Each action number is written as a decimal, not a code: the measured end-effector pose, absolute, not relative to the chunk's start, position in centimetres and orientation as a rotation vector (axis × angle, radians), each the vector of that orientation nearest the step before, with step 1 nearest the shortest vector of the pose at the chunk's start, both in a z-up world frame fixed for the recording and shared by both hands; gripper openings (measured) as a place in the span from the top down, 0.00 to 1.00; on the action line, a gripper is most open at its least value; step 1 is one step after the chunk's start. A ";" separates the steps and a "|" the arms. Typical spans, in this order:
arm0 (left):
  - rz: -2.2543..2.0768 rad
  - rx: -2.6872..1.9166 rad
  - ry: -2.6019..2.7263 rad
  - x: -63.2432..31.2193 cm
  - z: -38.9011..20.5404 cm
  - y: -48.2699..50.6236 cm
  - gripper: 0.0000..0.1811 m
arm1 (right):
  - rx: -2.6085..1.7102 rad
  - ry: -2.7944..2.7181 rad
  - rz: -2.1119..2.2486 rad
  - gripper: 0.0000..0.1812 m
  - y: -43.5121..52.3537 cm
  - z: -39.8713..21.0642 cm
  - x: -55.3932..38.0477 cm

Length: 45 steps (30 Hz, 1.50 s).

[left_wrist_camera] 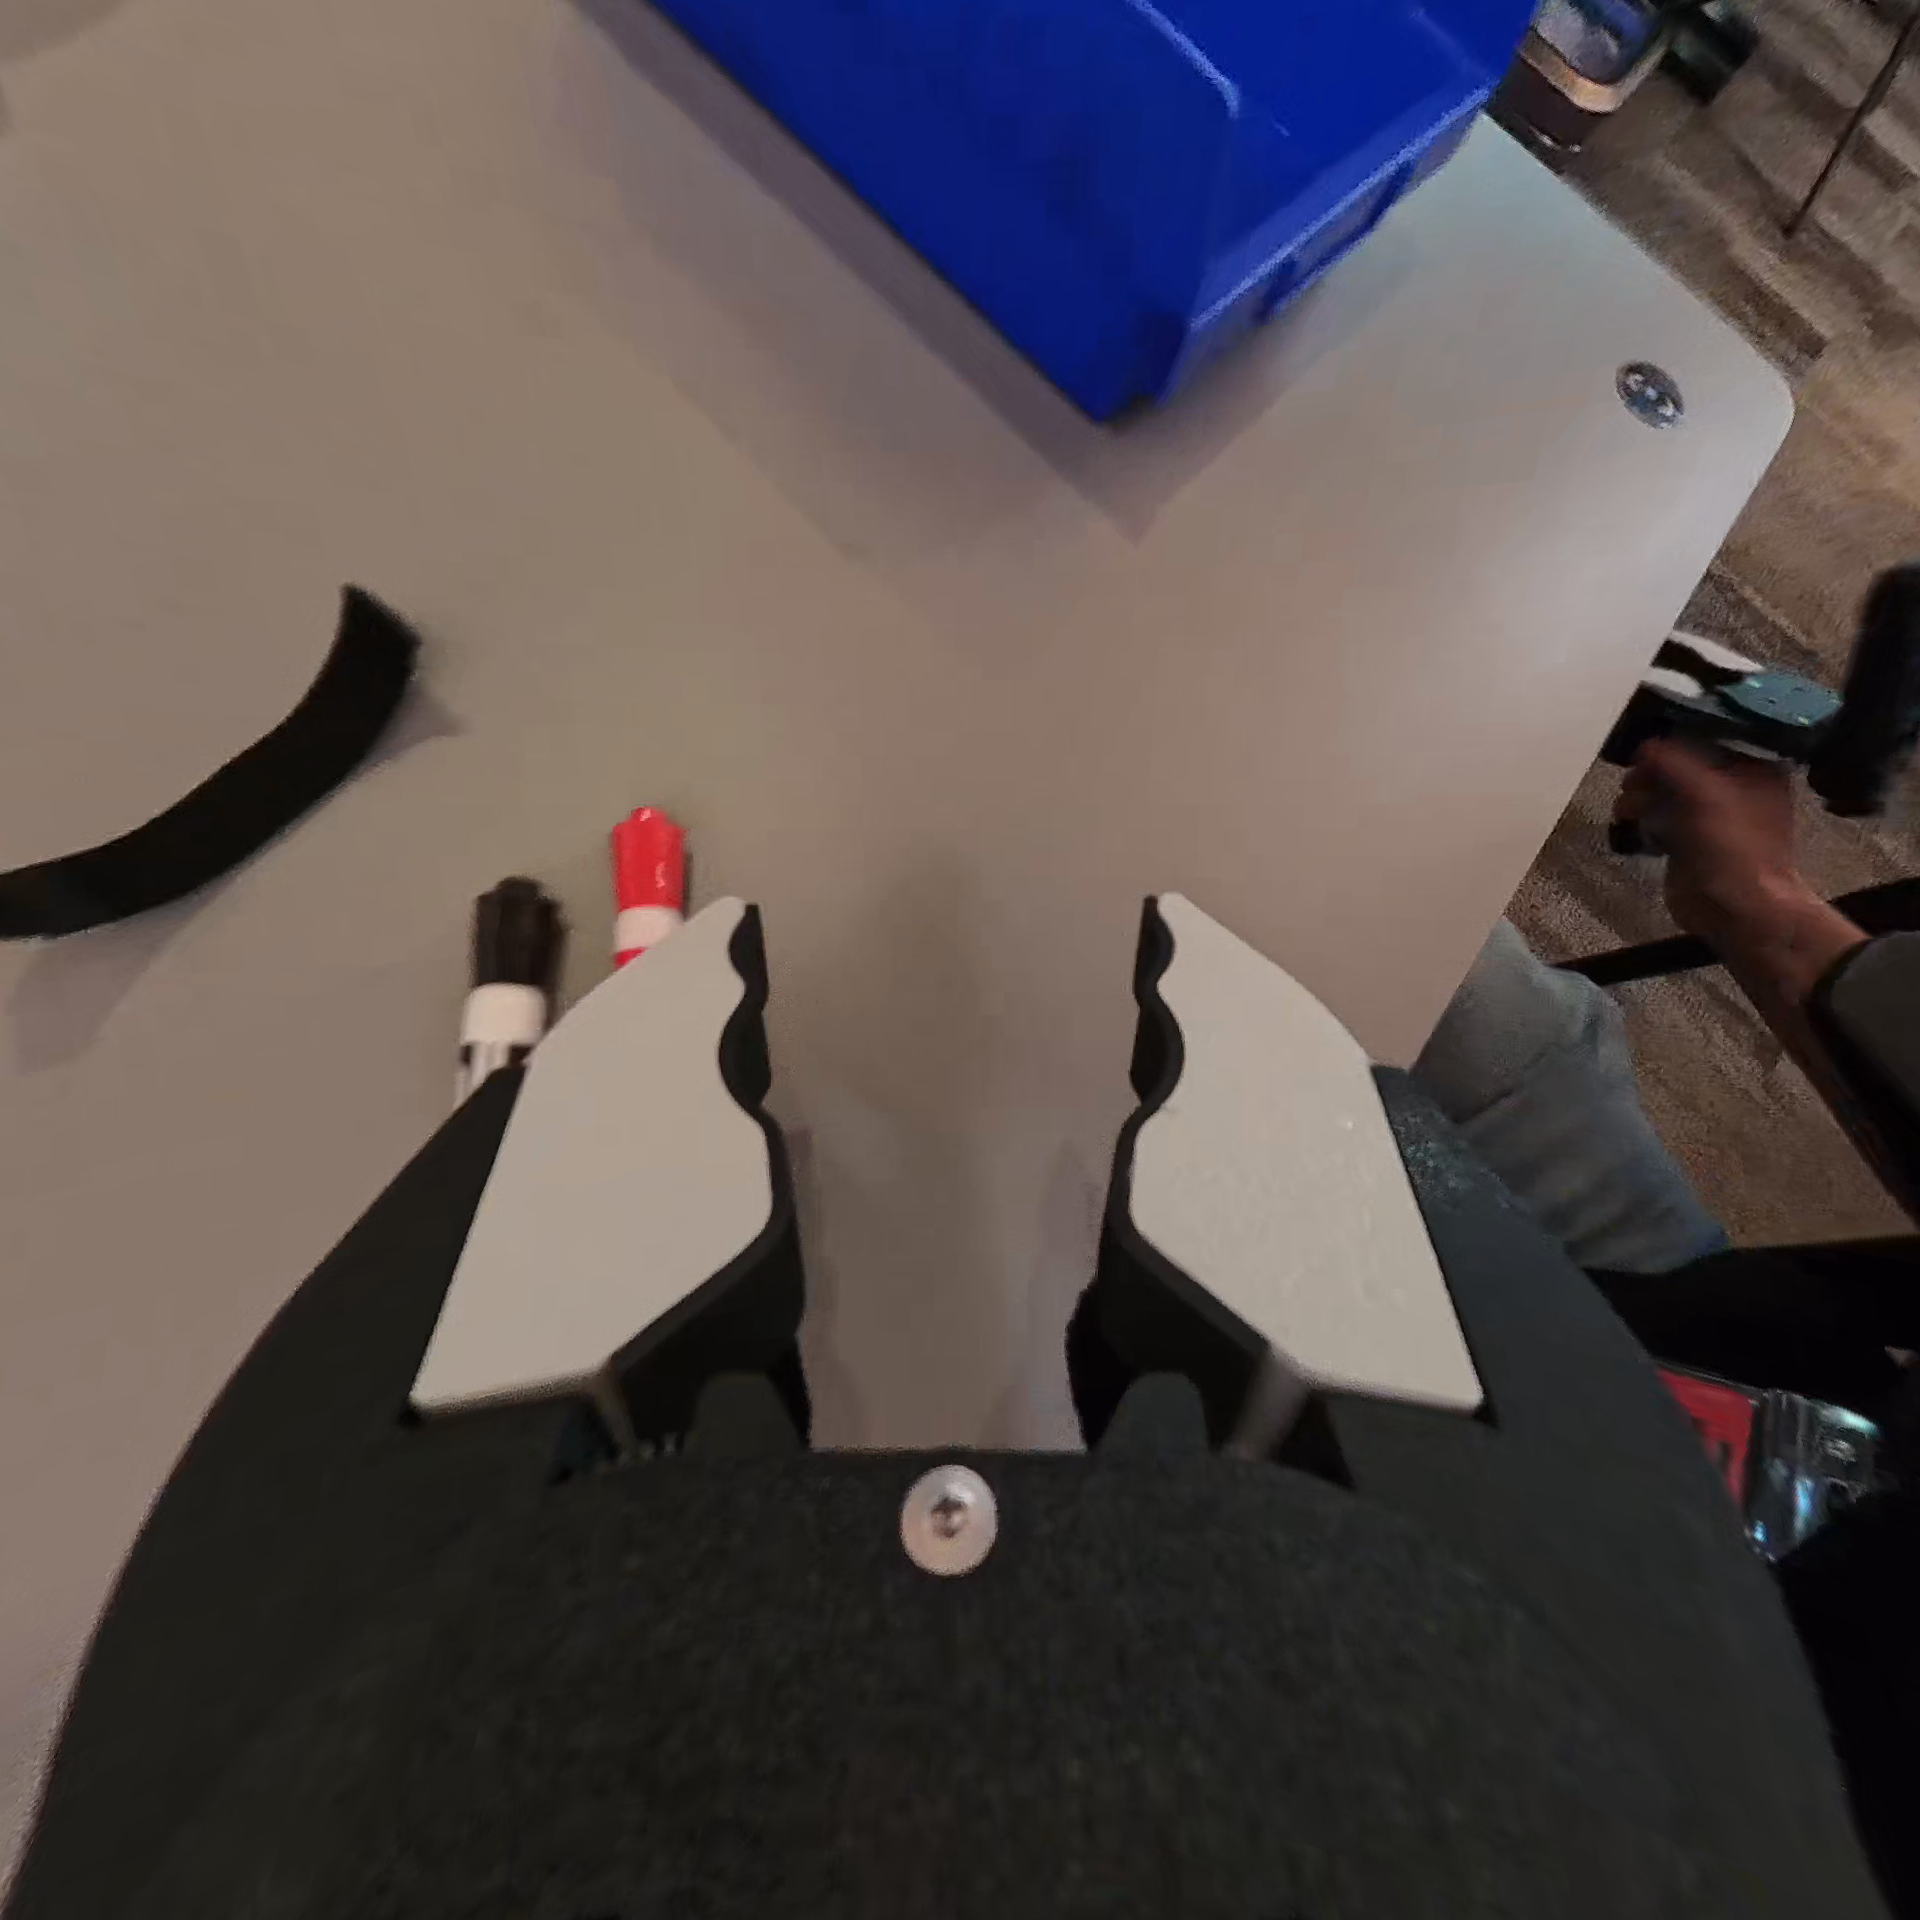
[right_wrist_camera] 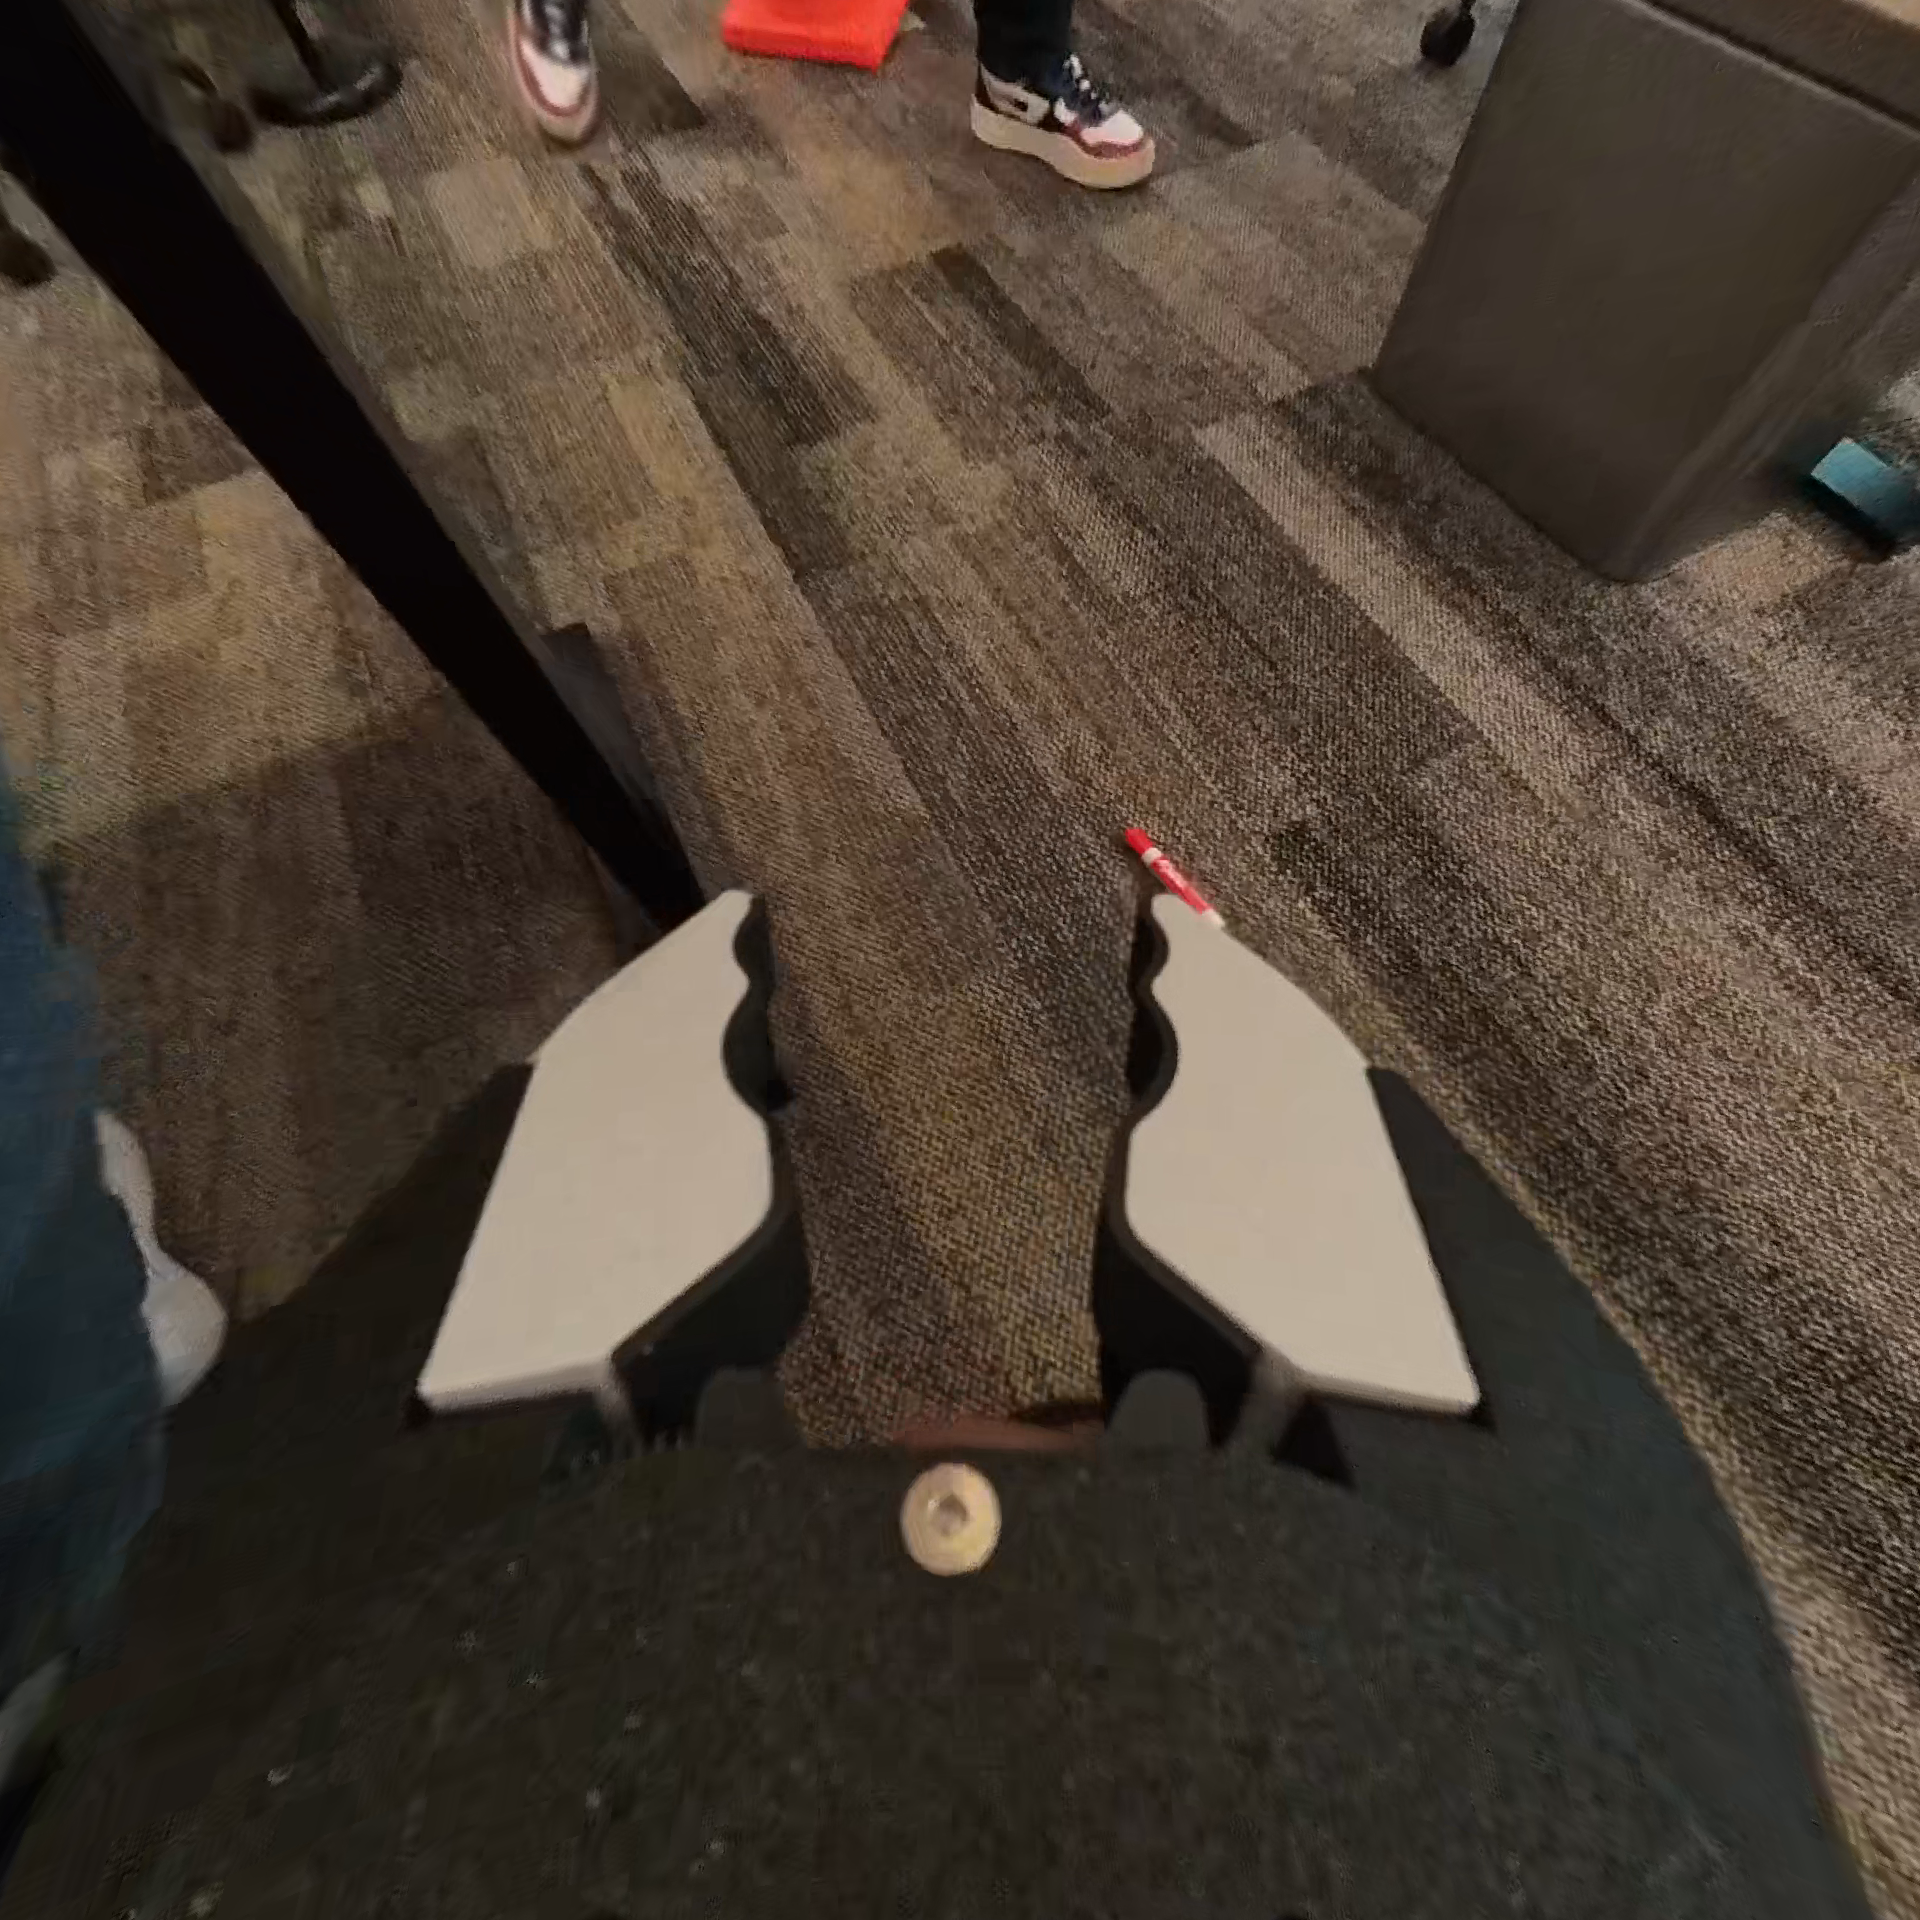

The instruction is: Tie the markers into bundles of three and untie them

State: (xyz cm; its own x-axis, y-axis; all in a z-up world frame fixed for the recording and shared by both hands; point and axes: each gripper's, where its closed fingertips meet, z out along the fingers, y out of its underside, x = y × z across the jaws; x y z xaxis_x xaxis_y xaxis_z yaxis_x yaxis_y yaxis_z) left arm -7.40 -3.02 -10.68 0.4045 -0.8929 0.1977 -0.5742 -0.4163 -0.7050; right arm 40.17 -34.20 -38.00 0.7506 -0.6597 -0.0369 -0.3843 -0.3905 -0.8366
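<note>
In the left wrist view, a red-capped marker (left_wrist_camera: pixel 646 878) and a black-capped marker (left_wrist_camera: pixel 511 966) lie side by side on the grey table (left_wrist_camera: pixel 935 644), partly hidden by my left finger. A black strap (left_wrist_camera: pixel 239 790) lies curved to their left. My left gripper (left_wrist_camera: pixel 948 920) is open and empty above the table, to the right of the markers. In the right wrist view, my right gripper (right_wrist_camera: pixel 948 920) is open and empty, held off the table above the carpet. A red marker (right_wrist_camera: pixel 1172 875) lies on the carpet (right_wrist_camera: pixel 935 582) beyond its right fingertip.
A blue bin (left_wrist_camera: pixel 1091 177) stands at the back of the table. The table's right edge and rounded corner (left_wrist_camera: pixel 1756 416) are close. A hand with the other gripper (left_wrist_camera: pixel 1766 748) shows off that edge. On the floor are a grey box (right_wrist_camera: pixel 1652 281), people's shoes (right_wrist_camera: pixel 1060 114) and a dark table leg (right_wrist_camera: pixel 343 447). Left tips to right tips: about 65 cm. Between my left fingertips and the red-capped marker (left_wrist_camera: pixel 646 878) there is roughly 9 cm. Between my left fingertips and the black strap (left_wrist_camera: pixel 239 790) there is roughly 15 cm.
</note>
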 end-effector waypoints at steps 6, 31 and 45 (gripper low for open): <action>-0.816 -2.072 1.353 -1.8 -12.1 -4.8 0.61 | -2.255 0.777 -0.227 0.68 -33.6 -52.3 45.4; -0.420 -2.155 1.584 8.1 -18.3 -2.7 0.61 | -3.017 0.240 -0.083 0.75 -27.5 -87.5 68.8; -0.498 -2.148 1.636 3.6 -17.2 -4.3 0.63 | -2.582 0.676 0.002 0.90 -25.5 -71.7 66.4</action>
